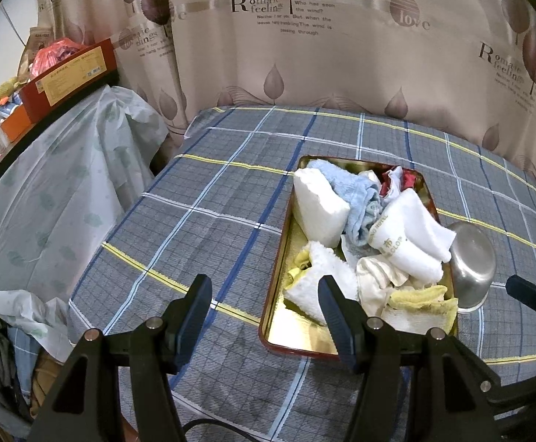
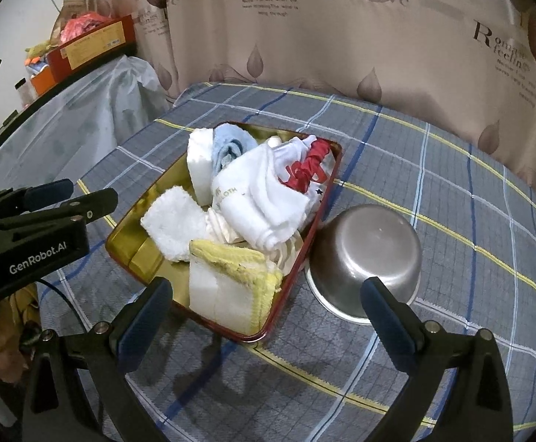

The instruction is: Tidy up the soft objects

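A red-rimmed tray with a gold inside lies on the checked tablecloth. It holds a white sponge block, a blue towel, a white printed cloth, a fluffy white cloth, a yellow-edged cloth and a red-printed cloth. My left gripper hangs open over the tray's near left corner, holding nothing. My right gripper is open above the tray's near end, also with nothing in it.
A steel bowl lies upside down against the tray's right side. A leaf-print curtain closes the back. To the left, plastic sheeting drapes below a shelf with a red box. The table's left edge drops off there.
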The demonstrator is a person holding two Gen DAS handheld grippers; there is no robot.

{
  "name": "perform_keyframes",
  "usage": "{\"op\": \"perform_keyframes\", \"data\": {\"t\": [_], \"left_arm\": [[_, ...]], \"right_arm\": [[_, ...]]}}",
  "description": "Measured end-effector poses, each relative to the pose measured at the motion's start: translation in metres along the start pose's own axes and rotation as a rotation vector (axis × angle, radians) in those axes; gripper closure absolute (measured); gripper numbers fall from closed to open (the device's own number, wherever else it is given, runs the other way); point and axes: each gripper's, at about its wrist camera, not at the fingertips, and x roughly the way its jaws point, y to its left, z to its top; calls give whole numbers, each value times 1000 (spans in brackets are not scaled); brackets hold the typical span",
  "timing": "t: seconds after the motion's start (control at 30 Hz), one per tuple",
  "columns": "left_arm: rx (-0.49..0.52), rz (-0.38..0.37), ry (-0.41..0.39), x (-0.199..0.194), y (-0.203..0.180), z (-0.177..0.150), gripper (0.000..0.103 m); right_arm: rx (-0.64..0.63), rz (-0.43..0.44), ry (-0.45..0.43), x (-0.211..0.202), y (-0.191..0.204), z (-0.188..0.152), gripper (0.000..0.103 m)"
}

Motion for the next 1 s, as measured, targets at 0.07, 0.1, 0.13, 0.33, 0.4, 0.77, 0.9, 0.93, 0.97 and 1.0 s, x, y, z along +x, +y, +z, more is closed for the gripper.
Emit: {"op": "perform_keyframes", "data": {"t": [0.07, 0.1, 0.13, 0.33, 0.4, 0.77, 0.9, 0.93, 0.97, 1.0], "left_arm": [[-1, -4, 2, 0, 0, 0, 41], [0, -5, 2, 0, 1, 1, 41], [2, -4, 2, 0, 0, 0, 41], [1, -6, 5, 1, 0, 0, 41], [3, -7, 6, 1, -1, 0, 41], [17, -9, 7, 1, -6, 0, 41], [23, -9, 7, 1, -7, -1, 41], [23, -10, 7, 1, -8, -1, 41], [24, -10, 9, 2, -8, -1, 41], [25, -10, 9, 1, -8, -1, 41]], "right_arm": [[-2, -2, 1, 0, 0, 0, 2], [-2, -2, 2, 0, 0, 0, 2], [-2, -2, 2, 0, 0, -1, 2], [-1, -6, 7, 2, -1, -2, 2], [0, -3, 9, 2, -1, -2, 2], [-1, -5, 10, 2, -2, -3, 2], [3, -7, 16, 4, -3, -3, 2], [7, -5, 19, 5, -4, -4, 2], [10, -4, 22, 6, -4, -4, 2], [14, -1, 25, 7, -5, -4, 2]]}}
